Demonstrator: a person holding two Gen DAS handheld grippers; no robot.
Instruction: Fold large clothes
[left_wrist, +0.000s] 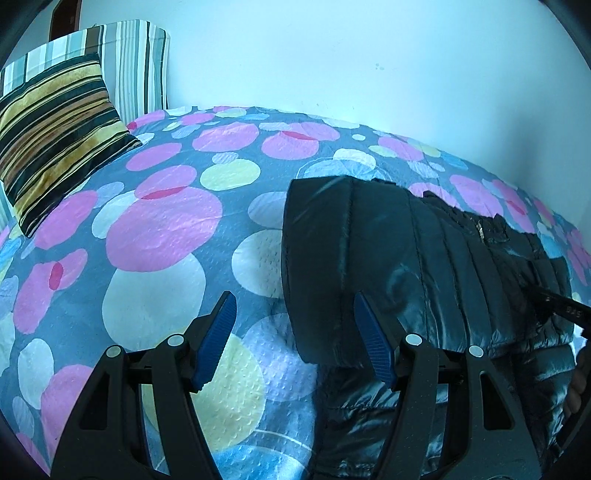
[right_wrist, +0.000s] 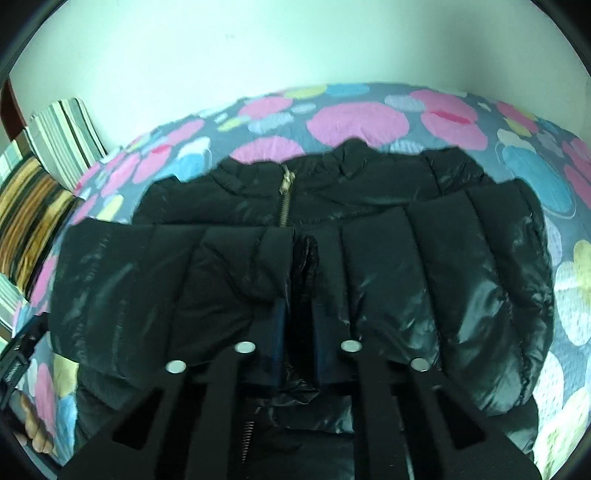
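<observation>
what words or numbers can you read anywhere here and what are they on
Only one marking shows, and it is not readable:
A few small pale characters on the right gripper, where its black frame enters the left wrist view at the right edge: too small and skewed to read.
No print or label shows on the black puffer jacket, its zipper, the spotted bedspread, the striped cushion or the left gripper.

Cool bluish daylight, glare on jacket (right_wrist: 461, 288), heavy fisheye warp, dark vignette corners.
</observation>
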